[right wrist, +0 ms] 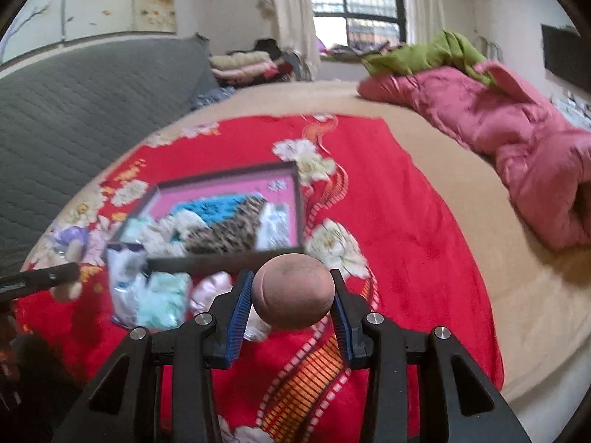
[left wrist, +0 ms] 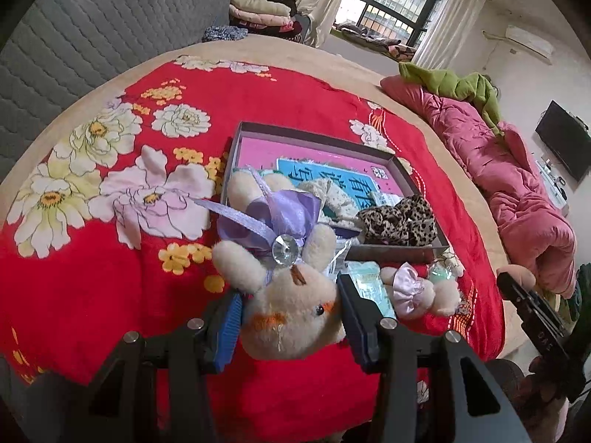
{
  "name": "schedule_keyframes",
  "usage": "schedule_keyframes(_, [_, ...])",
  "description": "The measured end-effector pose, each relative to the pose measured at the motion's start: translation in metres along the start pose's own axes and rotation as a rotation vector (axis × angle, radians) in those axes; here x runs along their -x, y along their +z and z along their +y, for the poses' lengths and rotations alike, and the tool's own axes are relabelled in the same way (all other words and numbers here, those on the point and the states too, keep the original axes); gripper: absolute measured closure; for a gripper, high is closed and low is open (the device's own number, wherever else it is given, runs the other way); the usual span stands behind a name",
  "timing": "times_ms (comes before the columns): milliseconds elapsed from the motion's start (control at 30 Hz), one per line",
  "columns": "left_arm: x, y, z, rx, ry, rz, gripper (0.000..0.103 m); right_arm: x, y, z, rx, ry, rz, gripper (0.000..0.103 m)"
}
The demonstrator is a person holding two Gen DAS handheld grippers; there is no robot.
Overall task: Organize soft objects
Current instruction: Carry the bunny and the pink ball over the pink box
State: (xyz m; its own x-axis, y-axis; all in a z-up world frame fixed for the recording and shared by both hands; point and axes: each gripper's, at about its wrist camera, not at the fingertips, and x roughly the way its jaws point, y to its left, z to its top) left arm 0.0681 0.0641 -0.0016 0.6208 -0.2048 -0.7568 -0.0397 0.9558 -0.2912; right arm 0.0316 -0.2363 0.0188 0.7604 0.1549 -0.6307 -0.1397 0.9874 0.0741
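My left gripper [left wrist: 290, 310] is shut on a cream plush bunny [left wrist: 291, 306] with a purple bow and a clear gem, held by the head above the red blanket. Just beyond it lies a shallow grey box [left wrist: 399, 251] with a pink bottom, holding a leopard-print scrunchie [left wrist: 400, 221] and pale fabric pieces. A smaller plush with a lilac bow [left wrist: 421, 291] and a mint packet [left wrist: 369, 284] lie by the box's near edge. My right gripper [right wrist: 293, 295] is shut on a dusty pink soft ball [right wrist: 293, 289], held above the blanket near the same box [right wrist: 299, 199].
A red floral blanket [left wrist: 92, 277] covers the bed. A pink quilt [left wrist: 517, 184] and a green cloth [left wrist: 454, 85] lie along the right side. A grey padded headboard [left wrist: 74, 48] stands at the left. Folded clothes [left wrist: 258, 11] are stacked at the far end.
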Motion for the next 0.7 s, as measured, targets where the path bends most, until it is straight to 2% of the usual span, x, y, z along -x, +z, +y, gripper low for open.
schedule_keyframes(267, [-0.001,0.017,0.0,0.002,0.009,-0.034,0.054,-0.003,0.019,0.024,0.046,0.058,-0.038,0.062])
schedule_keyframes(700, [-0.024,0.05,0.007,0.023,0.001,-0.052,0.054,-0.034,0.051,0.052,0.076,0.102,-0.069,0.062])
